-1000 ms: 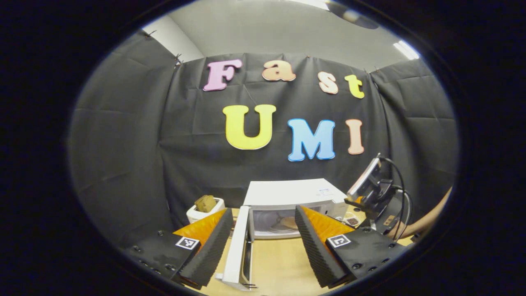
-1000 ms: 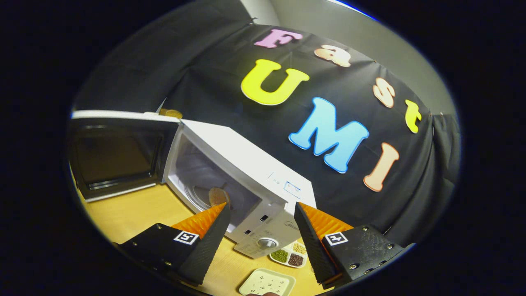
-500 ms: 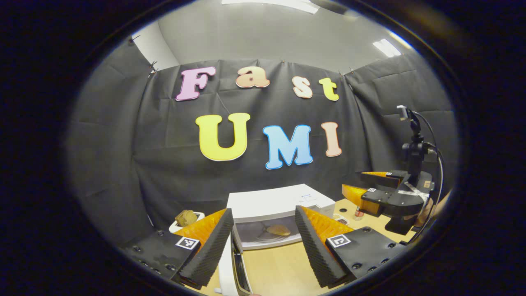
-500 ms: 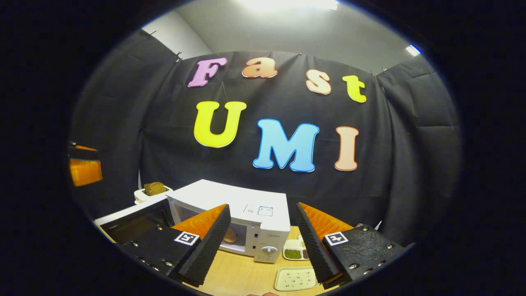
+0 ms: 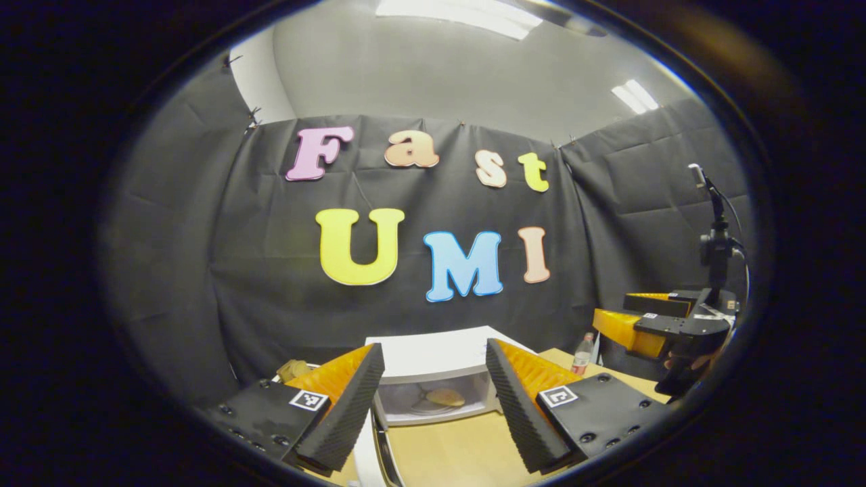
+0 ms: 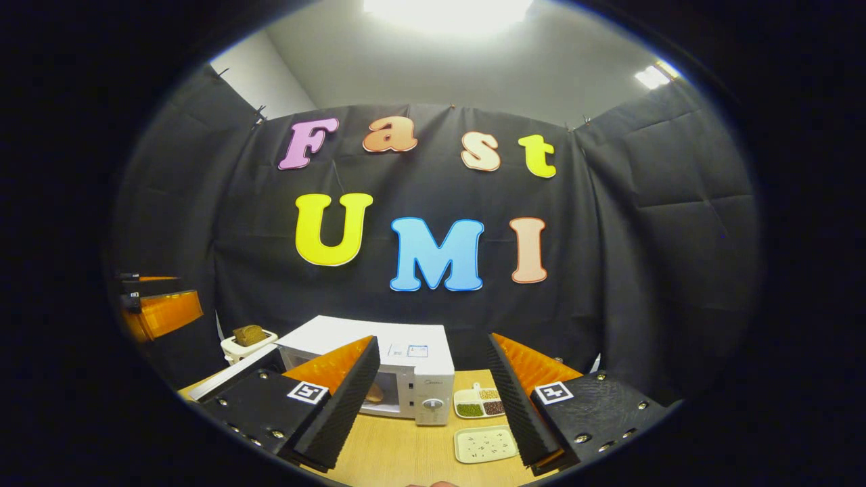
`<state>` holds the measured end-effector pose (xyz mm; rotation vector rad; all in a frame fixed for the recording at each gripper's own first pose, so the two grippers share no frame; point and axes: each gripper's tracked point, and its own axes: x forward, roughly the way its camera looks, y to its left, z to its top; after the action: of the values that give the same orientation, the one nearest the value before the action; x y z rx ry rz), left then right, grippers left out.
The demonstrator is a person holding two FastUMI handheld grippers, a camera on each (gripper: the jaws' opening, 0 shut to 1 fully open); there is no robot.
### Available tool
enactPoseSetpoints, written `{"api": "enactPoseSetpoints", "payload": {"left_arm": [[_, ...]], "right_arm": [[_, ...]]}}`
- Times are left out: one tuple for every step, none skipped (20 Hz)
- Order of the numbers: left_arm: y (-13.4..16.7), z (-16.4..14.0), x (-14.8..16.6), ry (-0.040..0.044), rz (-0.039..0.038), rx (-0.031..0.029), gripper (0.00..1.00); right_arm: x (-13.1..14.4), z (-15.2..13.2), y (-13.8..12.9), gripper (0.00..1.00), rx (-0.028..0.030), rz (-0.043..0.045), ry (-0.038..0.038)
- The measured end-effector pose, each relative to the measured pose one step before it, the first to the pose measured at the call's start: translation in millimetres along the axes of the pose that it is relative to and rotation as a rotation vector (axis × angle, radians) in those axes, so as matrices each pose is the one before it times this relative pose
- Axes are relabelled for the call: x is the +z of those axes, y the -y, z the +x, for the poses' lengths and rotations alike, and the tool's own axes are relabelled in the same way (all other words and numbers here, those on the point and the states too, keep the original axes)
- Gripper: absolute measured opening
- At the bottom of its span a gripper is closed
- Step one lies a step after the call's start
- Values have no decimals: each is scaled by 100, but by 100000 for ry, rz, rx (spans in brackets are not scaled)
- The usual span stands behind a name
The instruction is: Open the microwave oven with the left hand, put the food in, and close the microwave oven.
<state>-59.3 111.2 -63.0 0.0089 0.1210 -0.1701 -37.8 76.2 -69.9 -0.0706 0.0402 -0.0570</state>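
At the far left of the right gripper view, a small white container (image 6: 245, 346) with a brown lump in it stands on the counter (image 6: 399, 453) just beside the microwave oven (image 6: 399, 365); next comes the oven's door (image 6: 226, 373), swung wide open toward the viewer, and in the left gripper view that same door (image 5: 369, 446) shows edge-on at the bottom between the fingers; the left gripper (image 5: 433, 399) has its jaws spread wide apart with nothing between them, held back from the oven and touching neither door nor handle; behind it, in the open cavity, the food (image 5: 446, 397), a flat brownish piece, lies on the glass turntable, so the opening and the loading both look done; further right on the counter in the right gripper view sit a divided dish of seeds (image 6: 479, 404) just beside the oven's control panel and an empty pale tray (image 6: 486, 444) nearer the viewer; the right gripper (image 6: 433, 399) likewise has its jaws parted and empty, well clear of the oven, and it appears again at the right edge of the left gripper view (image 5: 653, 325), raised above the counter near a small bottle (image 5: 580, 357); what is left, by my reading, is only to swing the door shut, and the open left gripper looks best placed to push it.
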Motion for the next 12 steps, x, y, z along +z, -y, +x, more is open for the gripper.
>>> {"api": "enactPoseSetpoints", "payload": {"left_arm": [[-378, -466, -61, 319, -1958, 406, 97], [-531, -328, -7, 268, -2017, 804, 97], [-800, -722, 384, 75, -1466, 1603, 97], [-606, -246, -264, -960, -1002, 711, 97], [-373, -541, -481, -1449, -802, 17, 97], [-839, -518, -272, -996, 177, 1517, 79], [-1247, -296, -323, -535, 837, 2632, 61], [-1111, -512, -371, -1024, 213, 2175, 43], [-1435, -857, -513, -878, -409, 3749, 25], [-680, -25, -863, -1925, -2263, -979, 7], [-788, -614, -1167, -1982, -1089, 452, 7], [-1341, -459, -864, -2251, 1201, 2562, 7]], "right_arm": [[149, -292, 184, 95, -929, -395, 576], [237, -266, -25, 95, -571, -389, 494], [135, -219, -19, 95, -375, 101, 521], [181, -144, -236, 95, 141, 209, 264], [-26, -5, -169, 95, 175, 146, 195], [6, -30, -168, 95, 473, 32, -170], [-112, -29, -240, 95, 723, 107, -550], [-157, -66, -324, 95, 938, 91, -437], [-118, -249, -273, 95, 595, -214, -442], [-200, -151, -148, 95, 416, -502, -420], [-198, -76, -21, 95, 312, -652, -566], [-180, -166, 2, 95, 487, -242, -478]]}}
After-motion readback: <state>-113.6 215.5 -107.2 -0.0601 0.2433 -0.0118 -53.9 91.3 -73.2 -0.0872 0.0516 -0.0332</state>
